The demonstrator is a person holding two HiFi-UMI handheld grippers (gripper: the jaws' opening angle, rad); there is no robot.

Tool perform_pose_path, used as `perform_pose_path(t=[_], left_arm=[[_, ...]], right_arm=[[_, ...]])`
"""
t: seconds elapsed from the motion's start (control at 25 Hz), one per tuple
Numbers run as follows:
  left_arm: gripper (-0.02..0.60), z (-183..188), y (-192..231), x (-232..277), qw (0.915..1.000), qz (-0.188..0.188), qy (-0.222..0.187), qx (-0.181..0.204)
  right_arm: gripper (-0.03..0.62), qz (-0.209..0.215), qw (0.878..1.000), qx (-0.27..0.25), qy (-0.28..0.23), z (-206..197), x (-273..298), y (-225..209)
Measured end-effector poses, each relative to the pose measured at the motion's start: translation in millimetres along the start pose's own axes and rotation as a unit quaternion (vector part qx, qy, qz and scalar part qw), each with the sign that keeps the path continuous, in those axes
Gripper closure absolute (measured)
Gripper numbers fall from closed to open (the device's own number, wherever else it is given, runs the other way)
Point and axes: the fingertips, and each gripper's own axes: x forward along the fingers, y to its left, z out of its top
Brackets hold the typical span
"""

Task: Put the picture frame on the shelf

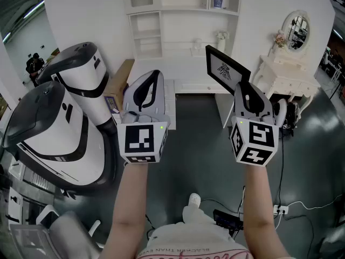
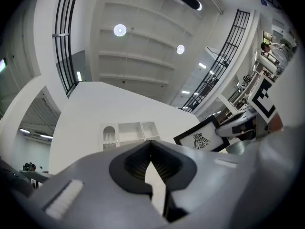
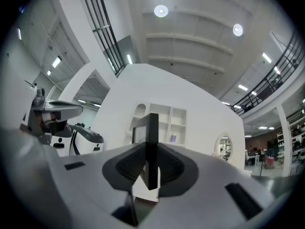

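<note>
My right gripper (image 1: 243,88) is shut on a black-edged picture frame (image 1: 225,69) with a white print of a dark winged figure, held up in front of the white shelf unit (image 1: 183,15). In the right gripper view the picture frame (image 3: 152,147) stands edge-on, pinched between the two dark pads. My left gripper (image 1: 146,88) is held beside it at the left, shut with nothing in it. From the left gripper view the picture frame (image 2: 202,138) shows at the right, and the jaws of the left gripper (image 2: 151,148) meet at the tips.
A white dressing table (image 1: 285,77) with an oval mirror (image 1: 296,30) stands at the right. Two large white and black machines (image 1: 59,123) fill the left. A blue-labelled bottle (image 1: 218,1) sits on an upper shelf. Cables and a power strip (image 1: 280,209) lie on the dark floor.
</note>
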Motion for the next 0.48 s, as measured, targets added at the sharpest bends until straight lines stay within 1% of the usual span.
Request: perform_pose_path(t=[0.16,0.32,0.48], left_arm=[[0.574,-12,7,29,1.0000,0.003,0.000,0.001],[0.574,-26,13,65,1.0000,0.006,0.001,0.007],[0.574,-40,18,107,0.9998,0.019,-0.004,0.005]], right_arm=[[0.514,0.002,1.000,0.000,-0.004,-3,32,-6],[0.515,0.004,1.000,-0.013,-0.005,-12,72,-16],[0.514,0.014,1.000,-0.007,-0.012,-21,113,-28]])
